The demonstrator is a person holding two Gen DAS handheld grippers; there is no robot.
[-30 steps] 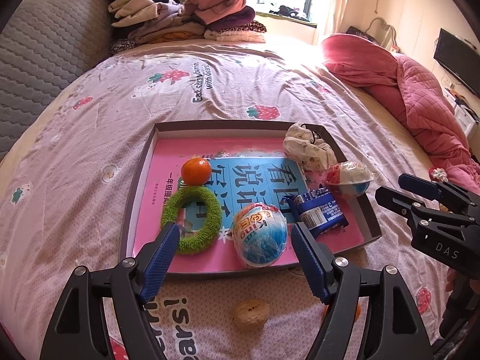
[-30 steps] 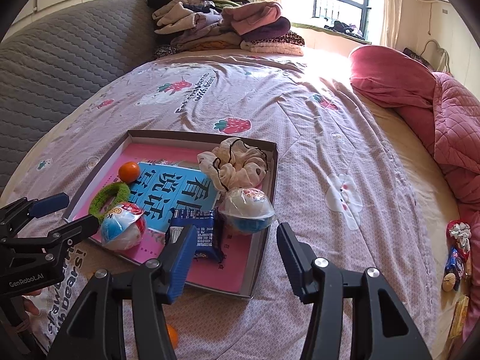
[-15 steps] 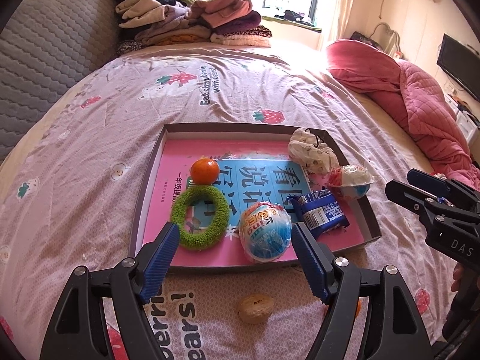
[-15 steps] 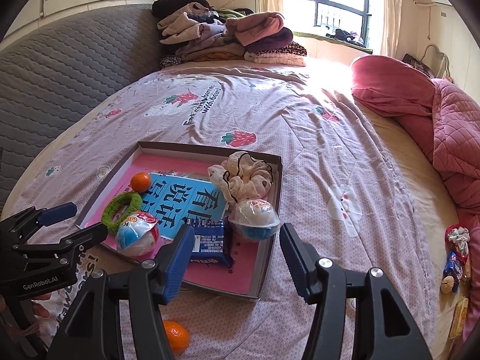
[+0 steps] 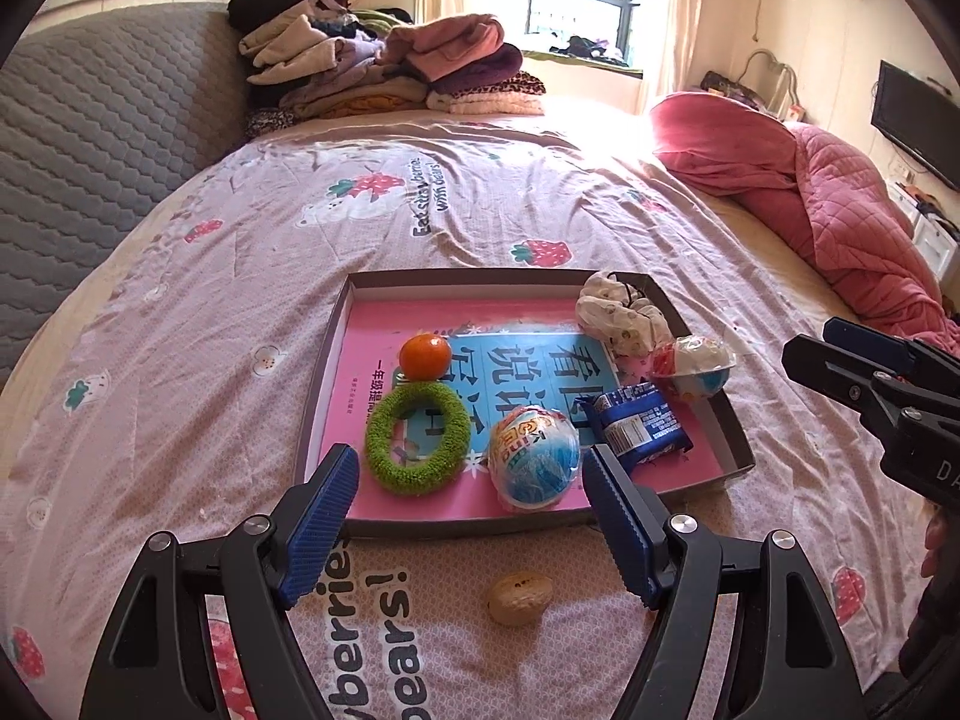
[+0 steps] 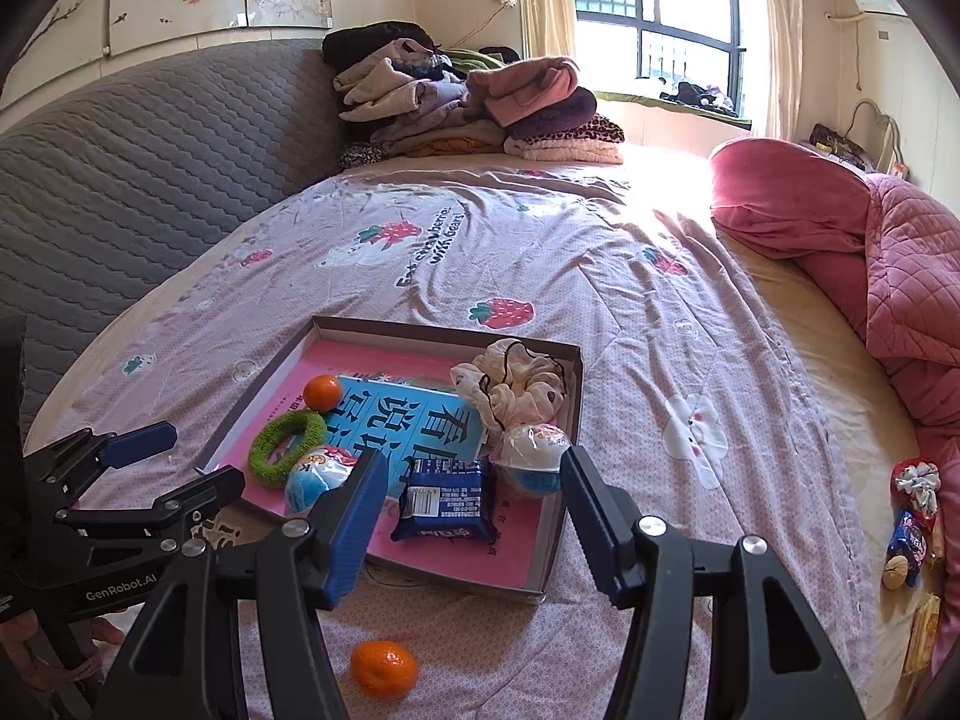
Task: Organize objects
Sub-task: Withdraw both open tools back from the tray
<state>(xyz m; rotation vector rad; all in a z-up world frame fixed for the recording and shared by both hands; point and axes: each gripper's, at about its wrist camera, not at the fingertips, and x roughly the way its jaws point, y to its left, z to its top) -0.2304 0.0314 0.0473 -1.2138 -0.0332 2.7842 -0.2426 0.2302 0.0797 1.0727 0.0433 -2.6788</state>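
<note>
Both the left gripper (image 5: pixel 471 516) and the right gripper (image 6: pixel 468 519) hang at the bottom of their frames with jaws wide apart and nothing between the pads, above the tray (image 5: pixel 321 384) at mid-frame, while a walnut (image 5: pixel 519 597) and a tangerine (image 6: pixel 384 668) lie on the bedspread below it.
</note>
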